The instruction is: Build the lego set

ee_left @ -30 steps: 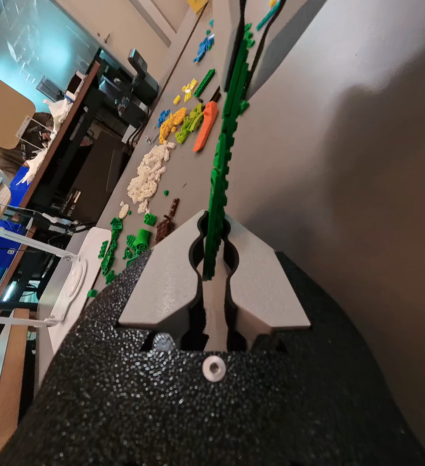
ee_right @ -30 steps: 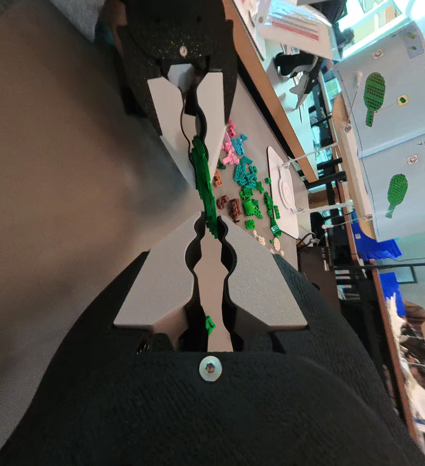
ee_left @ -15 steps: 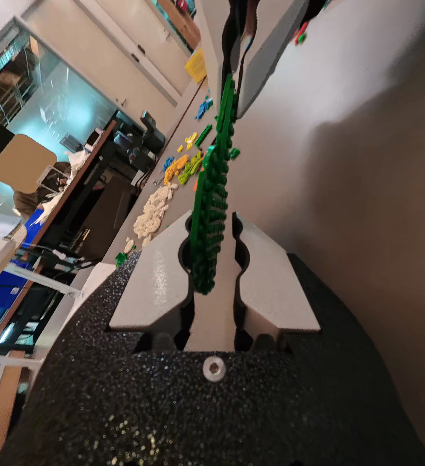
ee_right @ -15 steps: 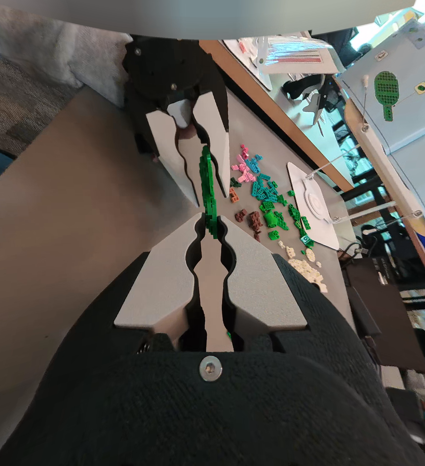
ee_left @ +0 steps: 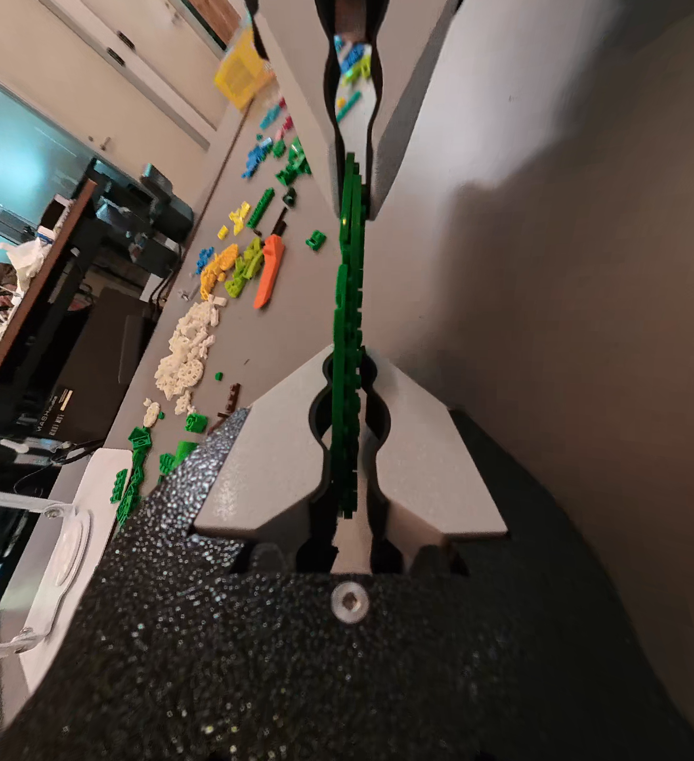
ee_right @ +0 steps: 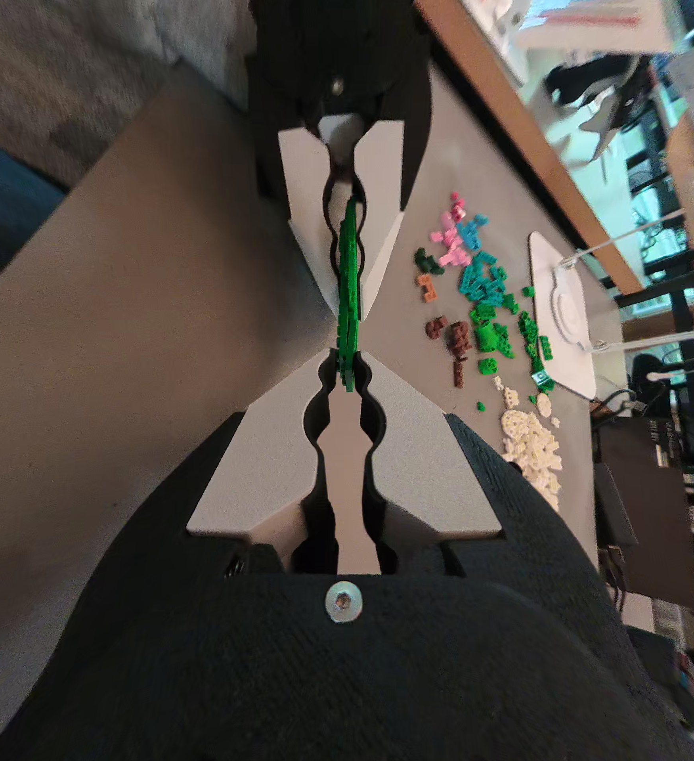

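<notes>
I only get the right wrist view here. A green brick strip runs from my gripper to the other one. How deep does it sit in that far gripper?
Observer: The green brick strip reaches well back between the left gripper's fingers, past their tips.
Operator: Anything on the table beyond what I see?
Observer: Yes, an orange piece lies beside yellow and lime bricks.
Operator: And further off?
Observer: A yellow crate stands at the table's far end.
</notes>
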{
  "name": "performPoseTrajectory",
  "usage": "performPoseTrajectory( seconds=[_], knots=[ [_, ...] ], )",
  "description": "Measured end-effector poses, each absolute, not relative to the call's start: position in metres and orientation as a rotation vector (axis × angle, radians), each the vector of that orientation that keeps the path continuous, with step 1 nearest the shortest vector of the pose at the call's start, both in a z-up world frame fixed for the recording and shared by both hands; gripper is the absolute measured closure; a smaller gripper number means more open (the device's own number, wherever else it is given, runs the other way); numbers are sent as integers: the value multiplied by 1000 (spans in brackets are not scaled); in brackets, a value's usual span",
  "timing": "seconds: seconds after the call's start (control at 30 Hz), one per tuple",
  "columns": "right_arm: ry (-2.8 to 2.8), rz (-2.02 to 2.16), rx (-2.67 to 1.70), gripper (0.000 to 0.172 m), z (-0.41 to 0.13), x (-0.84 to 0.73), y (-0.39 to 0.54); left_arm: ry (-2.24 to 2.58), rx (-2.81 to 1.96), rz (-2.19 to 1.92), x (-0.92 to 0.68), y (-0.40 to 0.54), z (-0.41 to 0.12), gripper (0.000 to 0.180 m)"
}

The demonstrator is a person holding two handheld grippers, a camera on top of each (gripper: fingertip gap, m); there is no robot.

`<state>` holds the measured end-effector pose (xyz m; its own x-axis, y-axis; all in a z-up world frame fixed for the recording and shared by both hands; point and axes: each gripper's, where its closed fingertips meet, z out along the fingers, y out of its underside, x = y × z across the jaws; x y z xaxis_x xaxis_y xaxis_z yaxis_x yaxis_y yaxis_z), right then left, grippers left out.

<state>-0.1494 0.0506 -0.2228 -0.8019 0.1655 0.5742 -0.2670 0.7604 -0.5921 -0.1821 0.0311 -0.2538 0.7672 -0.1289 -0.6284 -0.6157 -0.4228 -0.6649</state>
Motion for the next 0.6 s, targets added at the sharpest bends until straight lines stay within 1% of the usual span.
performPoseTrajectory(
  seconds=[0.1,0.2,0.27,0.3,0.4,0.5,0.6],
  knots=[
    [-2368,787,105,165,-233,-150,54,602,-2006,648,-183,31,-262,174],
    [-2315,721,87,165,-232,-159,54,568,-2025,681,-190,31,-261,174],
    [-2271,714,113,155,-229,-161,48,550,-2031,672,-191,31,-261,174],
    [-2257,701,121,153,-228,-162,46,551,-2035,670,-191,32,-261,174],
    [-2246,622,143,155,-231,-165,46,556,-2046,683,-190,33,-263,174],
    [-2251,618,146,163,-234,-164,45,539,-2036,661,-189,34,-261,174],
    [-2266,618,116,164,-235,-166,45,539,-2041,669,-191,33,-262,174]
  ],
)
